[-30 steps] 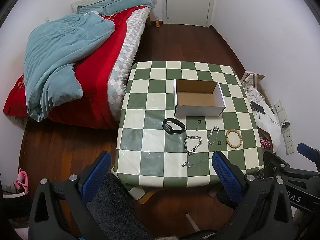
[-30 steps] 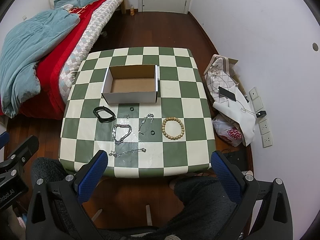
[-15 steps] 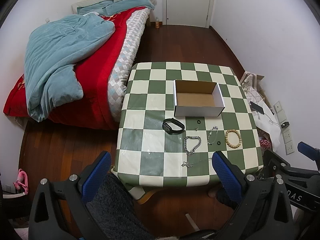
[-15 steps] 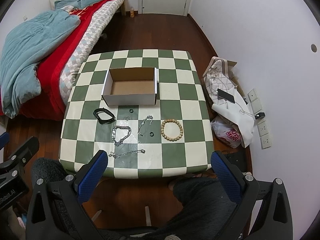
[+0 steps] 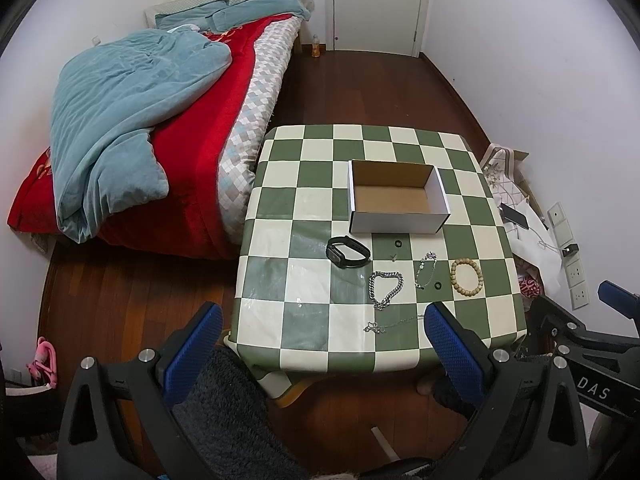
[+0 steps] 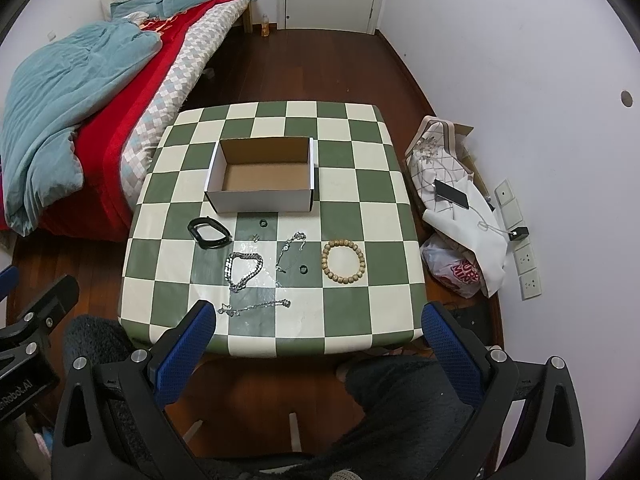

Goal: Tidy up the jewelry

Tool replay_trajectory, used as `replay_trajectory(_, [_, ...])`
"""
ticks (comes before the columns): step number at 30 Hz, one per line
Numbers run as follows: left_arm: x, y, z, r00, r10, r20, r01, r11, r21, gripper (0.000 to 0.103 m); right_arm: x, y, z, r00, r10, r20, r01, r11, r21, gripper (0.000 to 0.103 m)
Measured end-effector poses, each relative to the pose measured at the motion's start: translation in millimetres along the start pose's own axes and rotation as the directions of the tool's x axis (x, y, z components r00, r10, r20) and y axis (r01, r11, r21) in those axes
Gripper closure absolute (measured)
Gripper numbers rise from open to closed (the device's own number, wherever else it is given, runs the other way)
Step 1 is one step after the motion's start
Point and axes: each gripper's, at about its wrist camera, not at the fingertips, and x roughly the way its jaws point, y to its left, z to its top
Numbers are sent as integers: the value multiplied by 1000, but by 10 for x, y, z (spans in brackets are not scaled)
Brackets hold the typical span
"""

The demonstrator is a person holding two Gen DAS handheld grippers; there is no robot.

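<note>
Hovering above the near edge of a checkered table (image 6: 360,184), the left gripper (image 5: 320,348) and the right gripper (image 6: 316,340) were both spread wide, their blue-padded fingers (image 6: 188,340) holding nothing.

Ahead of the fingers, past the jewelry, sat a white cardboard box (image 6: 262,176) with its top open. Only its bare brown floor showed inside; no piece lay in it.

All the jewelry lay on the tabletop between the box and the fingertips. In the right wrist view, a black band (image 6: 208,233) rested just in front of the box, toward the left finger. A thick silver chain (image 6: 243,270) lay closer in, and a thin silver chain (image 6: 256,306) lay nearest of all, just beyond the left fingertip. A slim silver bracelet (image 6: 290,250) stretched midway between the fingers, with one small black ring (image 6: 303,269) beside it and another black ring (image 6: 263,223) close to the box front. A wooden bead bracelet (image 6: 343,262) lay toward the right finger.

In the left wrist view, the box (image 5: 396,196) and bead bracelet (image 5: 466,277) appeared toward the right finger (image 5: 452,344).
</note>
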Motion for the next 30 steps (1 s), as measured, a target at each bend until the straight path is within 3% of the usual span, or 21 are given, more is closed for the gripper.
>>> replay_trajectory(30, [-89, 34, 9, 1000, 12, 15, -12, 1000, 3, 0, -60, -18, 2, 1000, 4, 11, -4, 1000, 6, 0])
